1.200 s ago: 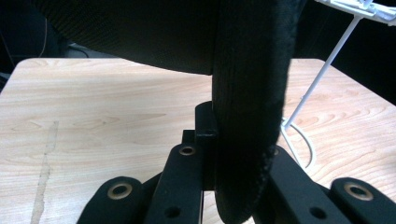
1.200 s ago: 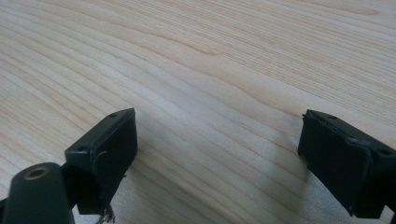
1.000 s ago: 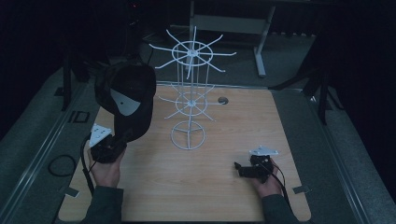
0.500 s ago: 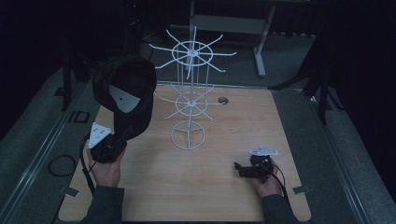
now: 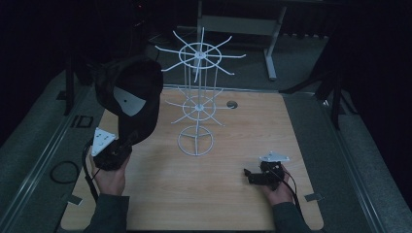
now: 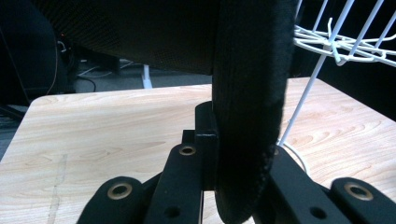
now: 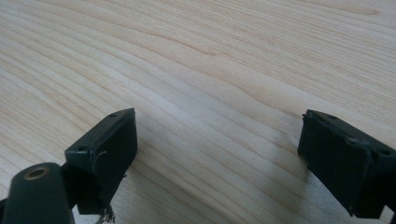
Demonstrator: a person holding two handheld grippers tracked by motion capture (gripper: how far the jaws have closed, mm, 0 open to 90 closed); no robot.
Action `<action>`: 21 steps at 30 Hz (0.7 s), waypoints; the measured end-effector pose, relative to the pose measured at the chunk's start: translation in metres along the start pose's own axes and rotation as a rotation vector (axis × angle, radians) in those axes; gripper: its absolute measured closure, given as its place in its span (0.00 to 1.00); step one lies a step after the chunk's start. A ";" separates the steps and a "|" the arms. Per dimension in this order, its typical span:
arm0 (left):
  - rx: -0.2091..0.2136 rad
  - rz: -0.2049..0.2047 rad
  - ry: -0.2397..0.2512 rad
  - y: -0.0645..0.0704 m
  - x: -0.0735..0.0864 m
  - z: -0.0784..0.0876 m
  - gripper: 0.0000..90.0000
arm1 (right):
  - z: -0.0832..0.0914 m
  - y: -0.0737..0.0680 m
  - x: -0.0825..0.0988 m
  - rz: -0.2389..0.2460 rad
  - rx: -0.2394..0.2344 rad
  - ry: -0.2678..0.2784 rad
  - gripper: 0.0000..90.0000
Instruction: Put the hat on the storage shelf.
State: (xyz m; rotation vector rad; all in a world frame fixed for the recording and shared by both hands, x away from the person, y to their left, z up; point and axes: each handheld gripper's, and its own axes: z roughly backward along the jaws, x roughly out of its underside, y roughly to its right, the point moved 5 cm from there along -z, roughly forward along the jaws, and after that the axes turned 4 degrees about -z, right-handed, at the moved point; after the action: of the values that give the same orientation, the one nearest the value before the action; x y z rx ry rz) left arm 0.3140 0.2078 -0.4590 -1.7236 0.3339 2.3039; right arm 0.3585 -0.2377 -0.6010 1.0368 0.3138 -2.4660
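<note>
While the left gripper (image 5: 127, 141) has its jaws pressed tight on the brim of a black cap (image 5: 131, 97), the cap is held up in the air, just left of the white wire rack (image 5: 197, 104). In the left gripper view the thick brim (image 6: 247, 116) sits squeezed between the two black jaws. The right gripper (image 5: 248, 175) lies low over the wooden table (image 5: 204, 194), well apart from the rack, with its jaws wide apart and nothing in them. I think the cap could bump a thin wire arm and tip the light rack. The floppy cap might also slip from the jaws.
</note>
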 end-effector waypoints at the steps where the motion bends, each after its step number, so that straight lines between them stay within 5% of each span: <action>1: 0.001 -0.001 0.001 0.000 0.000 0.000 0.96 | 0.000 0.000 0.000 0.000 0.000 0.000 0.13; 21: -0.007 -0.031 0.018 0.004 -0.009 0.004 0.96 | 0.000 0.000 0.000 0.000 0.000 0.000 0.13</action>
State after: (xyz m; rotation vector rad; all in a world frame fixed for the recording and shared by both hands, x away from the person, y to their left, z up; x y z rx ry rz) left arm 0.3114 0.2048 -0.4491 -1.7407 0.3008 2.2715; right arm 0.3585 -0.2377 -0.6010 1.0372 0.3139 -2.4656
